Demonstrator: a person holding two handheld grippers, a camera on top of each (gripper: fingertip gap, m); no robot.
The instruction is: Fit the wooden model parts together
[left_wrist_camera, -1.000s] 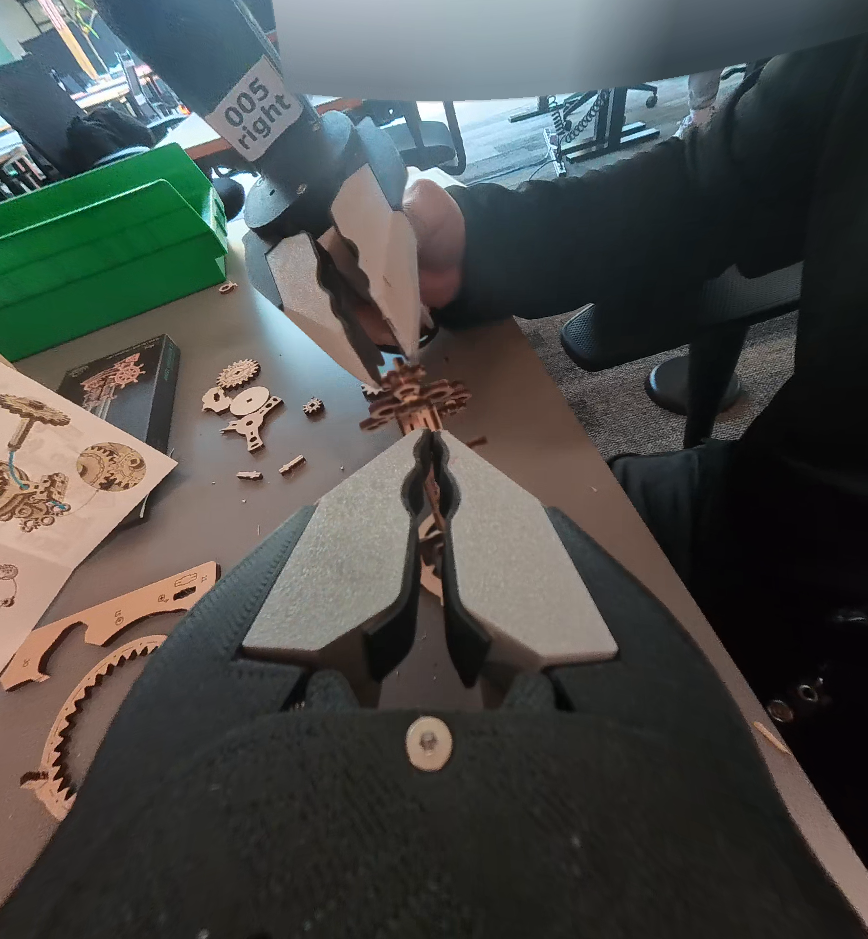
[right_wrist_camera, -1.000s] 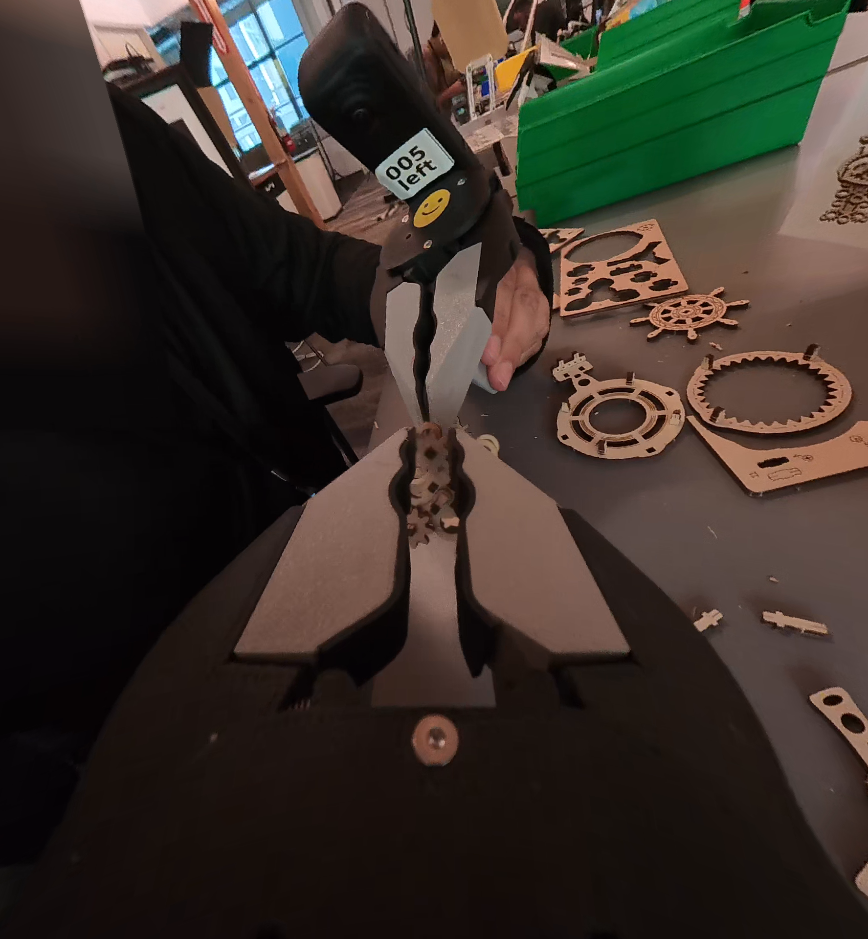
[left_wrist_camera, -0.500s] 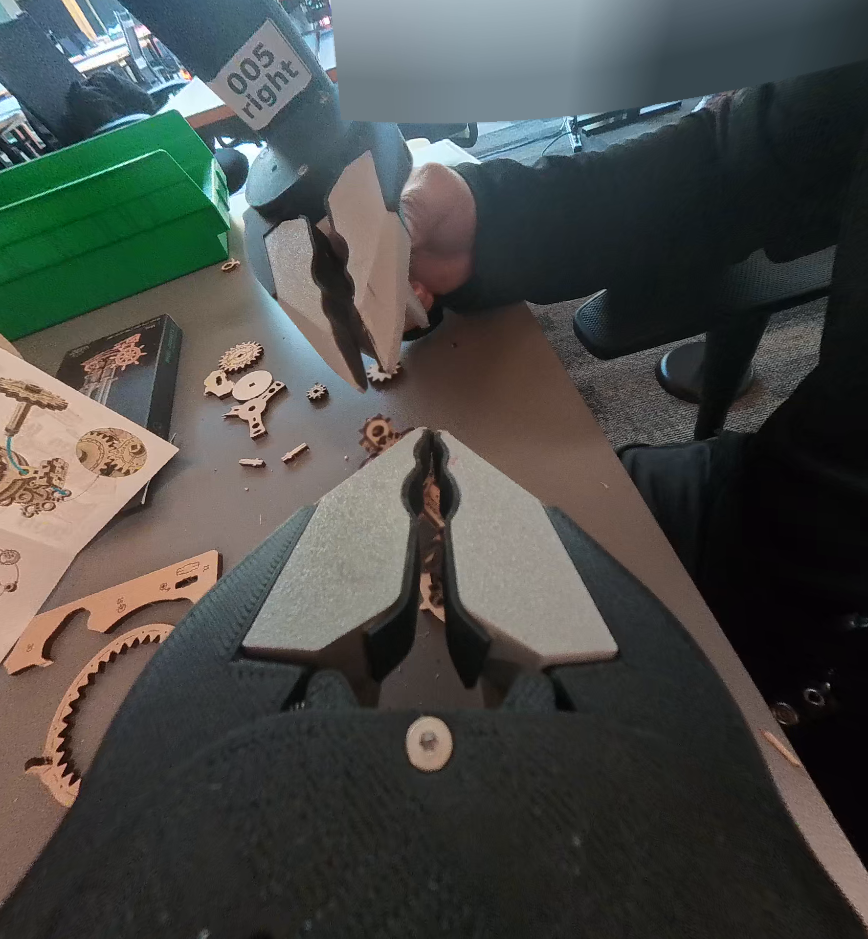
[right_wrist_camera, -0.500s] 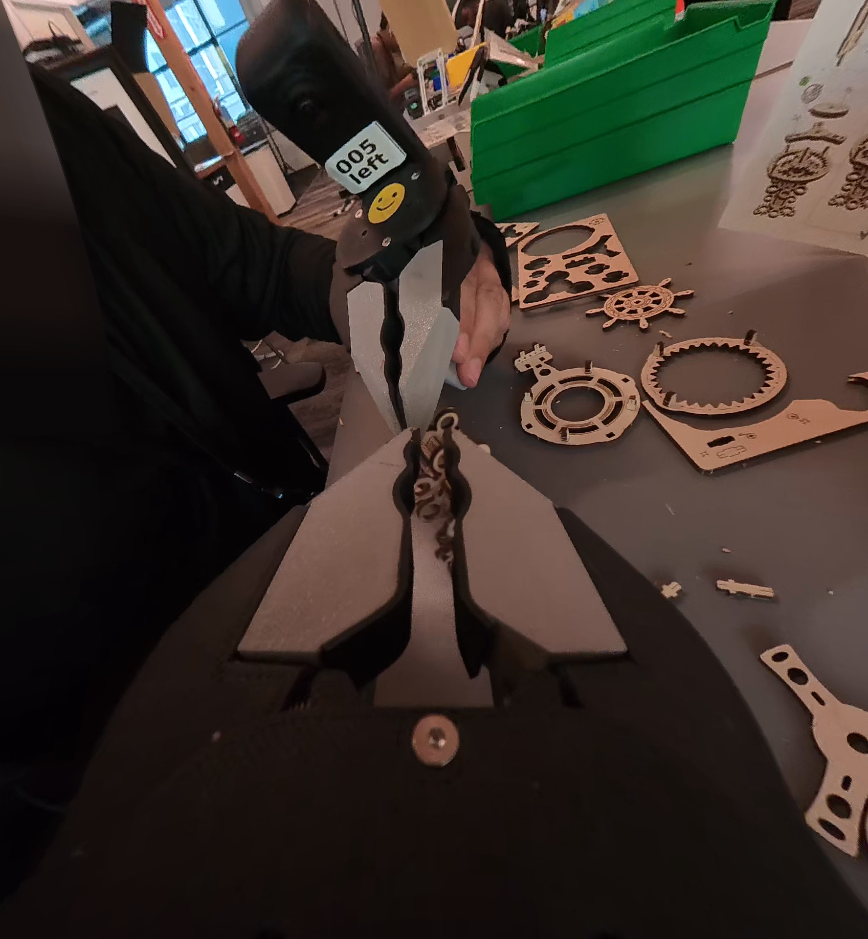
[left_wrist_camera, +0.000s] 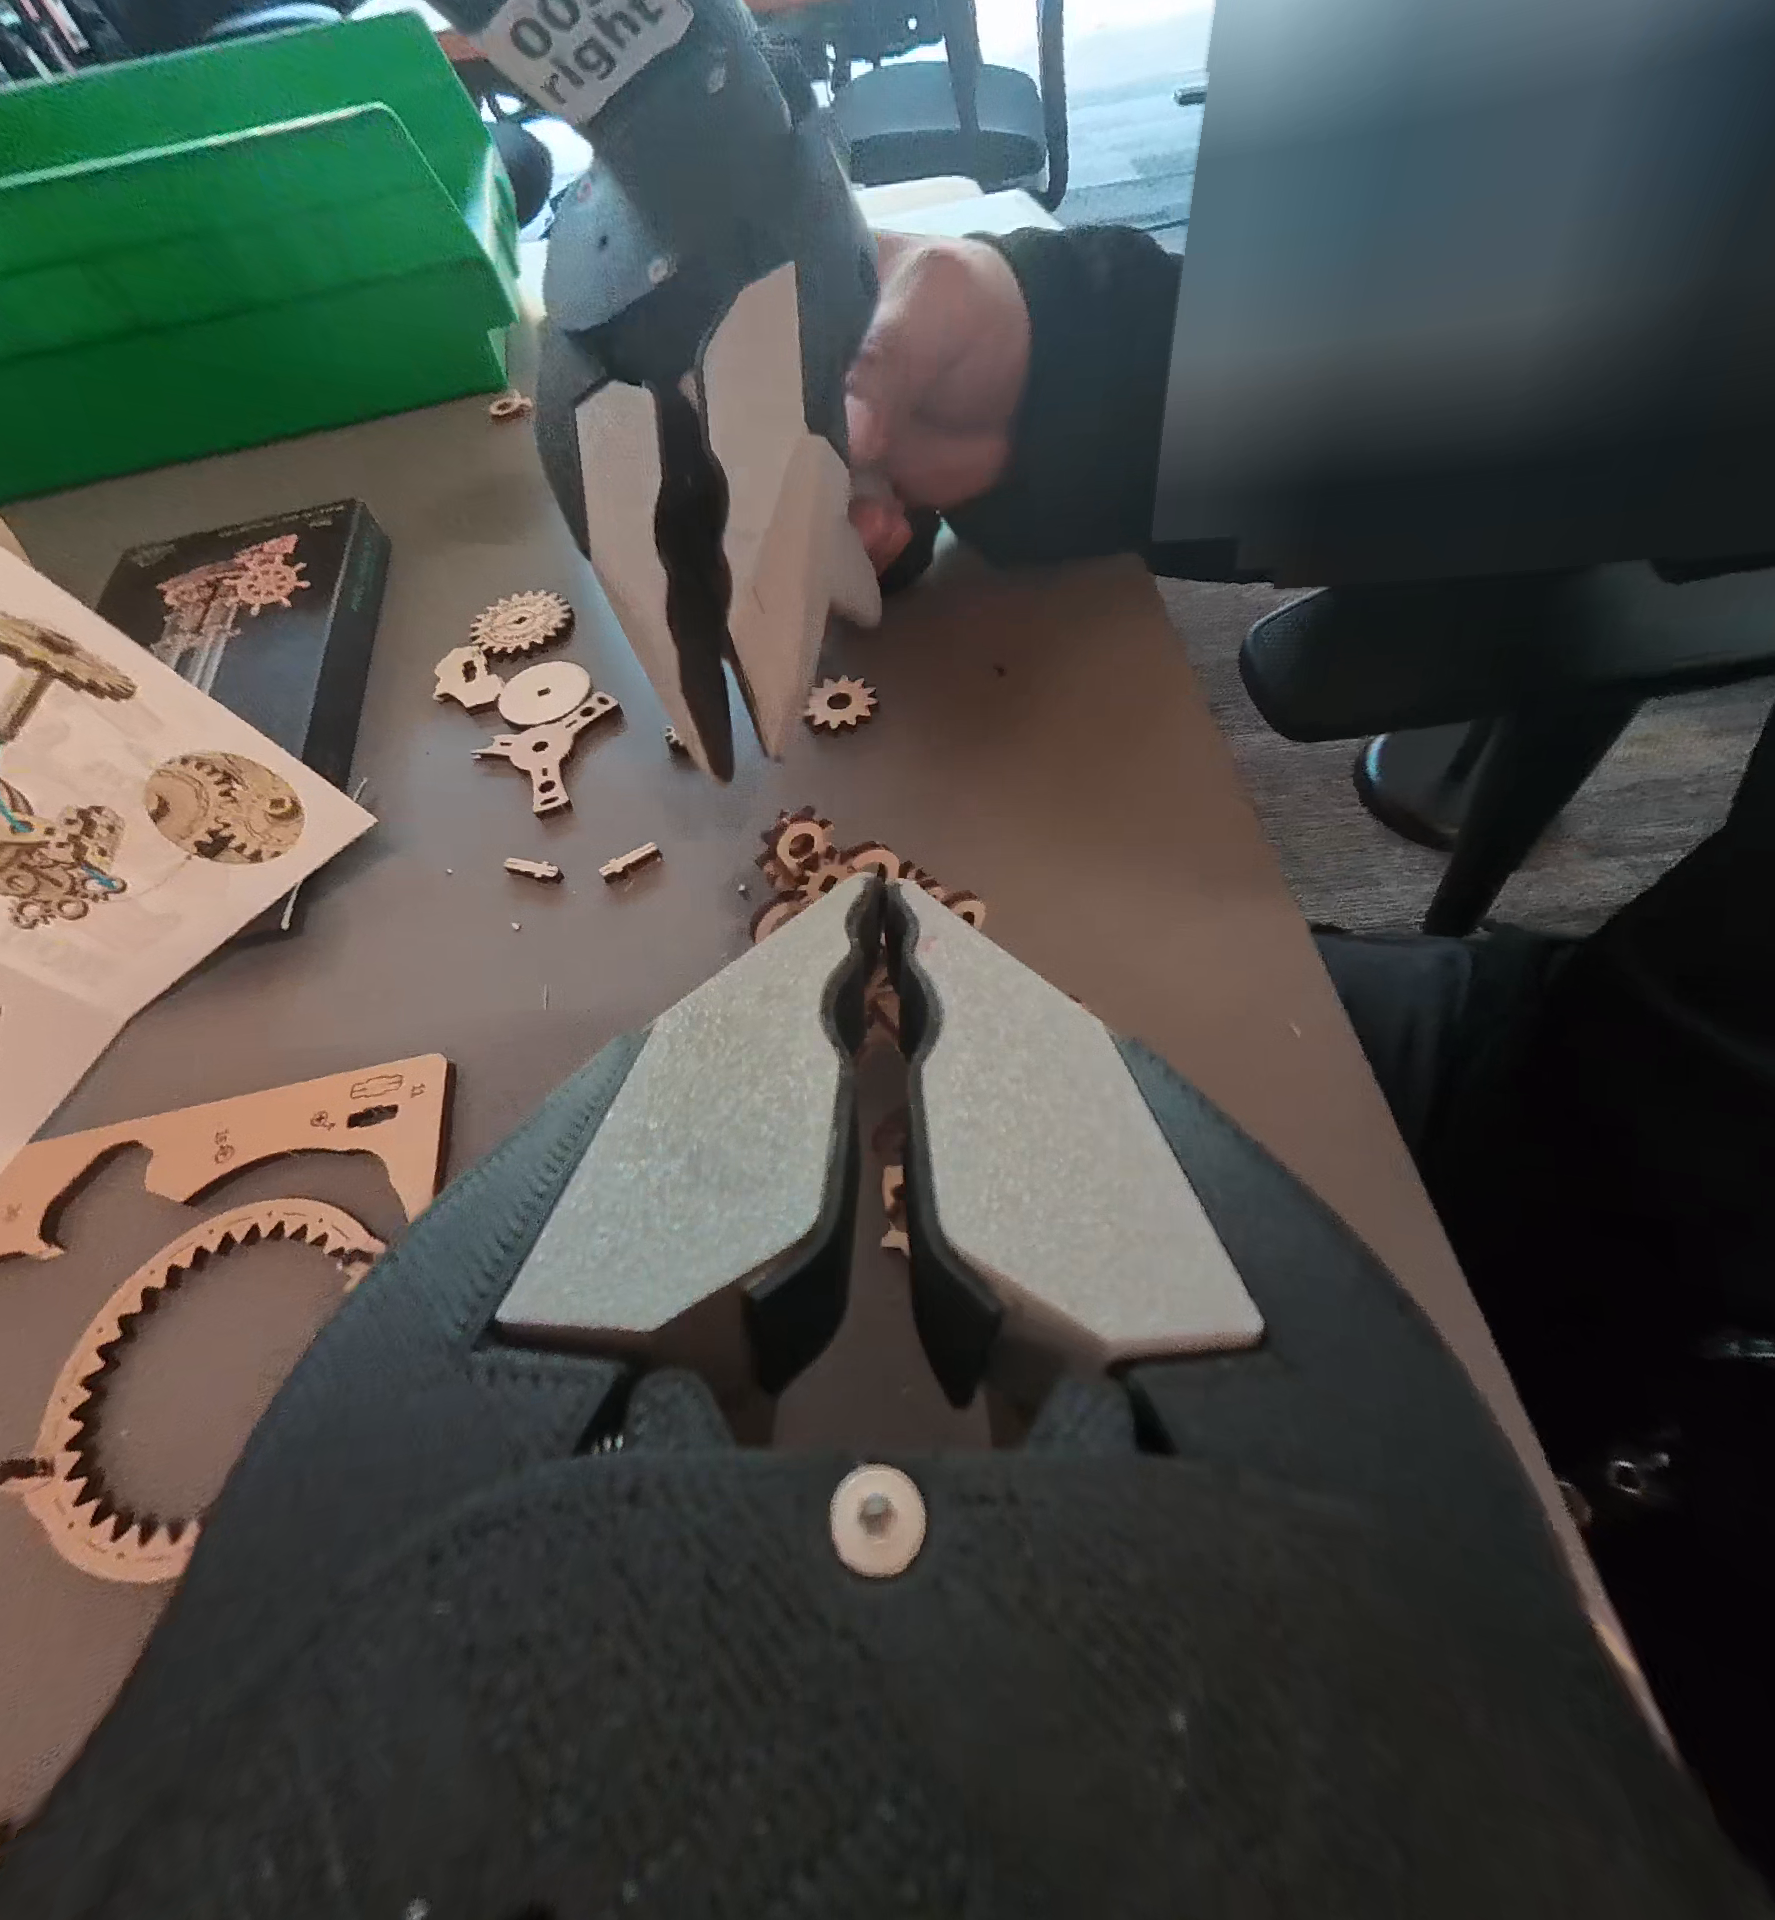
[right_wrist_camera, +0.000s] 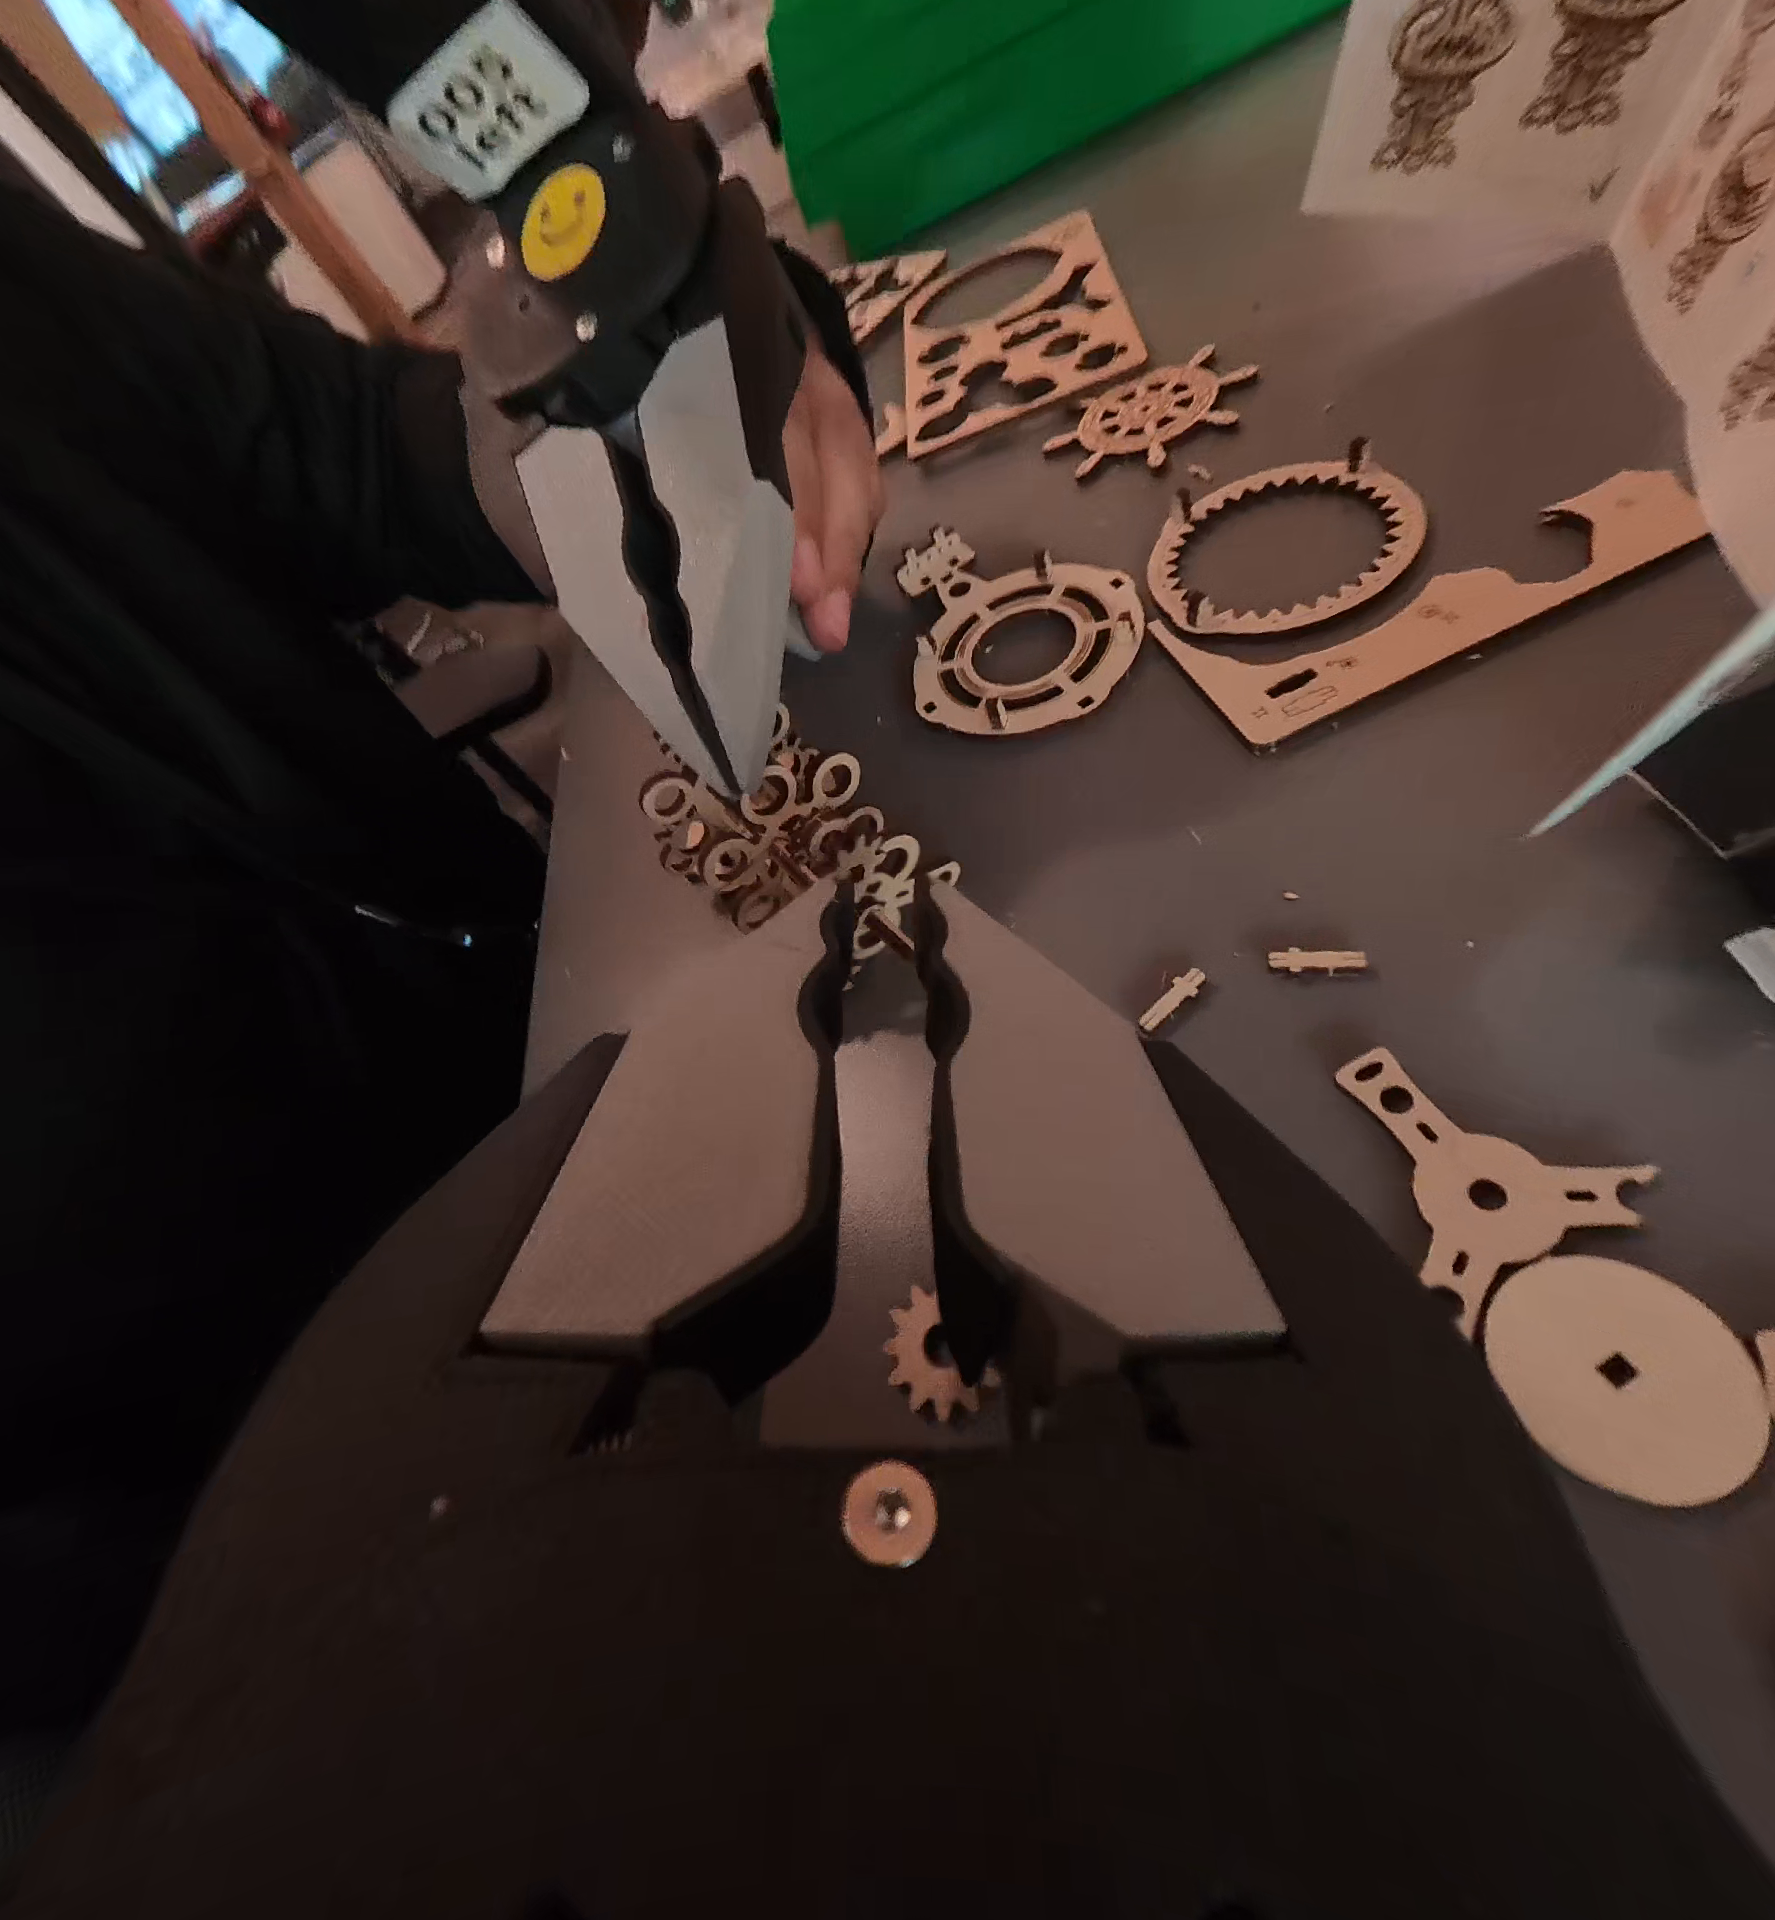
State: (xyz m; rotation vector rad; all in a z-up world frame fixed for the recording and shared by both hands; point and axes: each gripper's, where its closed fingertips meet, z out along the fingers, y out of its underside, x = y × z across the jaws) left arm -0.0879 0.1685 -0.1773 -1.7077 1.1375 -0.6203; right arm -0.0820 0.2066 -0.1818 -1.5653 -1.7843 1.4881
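Two grippers working over scattered wooden model parts on a dark tabletop (left_wrist_camera: 1049,727)

The left gripper (left_wrist_camera: 883,896) is pressing its grey fingers (left_wrist_camera: 748,1132) together over a brown openwork wooden gear assembly (left_wrist_camera: 810,857) at its tips. The right gripper (left_wrist_camera: 735,756) is pointing down beside a small pale wooden cog (left_wrist_camera: 839,704), fingers nearly meeting. A toothed wooden ring (left_wrist_camera: 135,1382), a black box (left_wrist_camera: 270,613), a printed instruction sheet (left_wrist_camera: 83,790) and green plastic bins (left_wrist_camera: 197,260) are lying to the left.

Left hand-held gripper (left_wrist_camera: 883,902) closed, right (right_wrist_camera: 885,914) parted.
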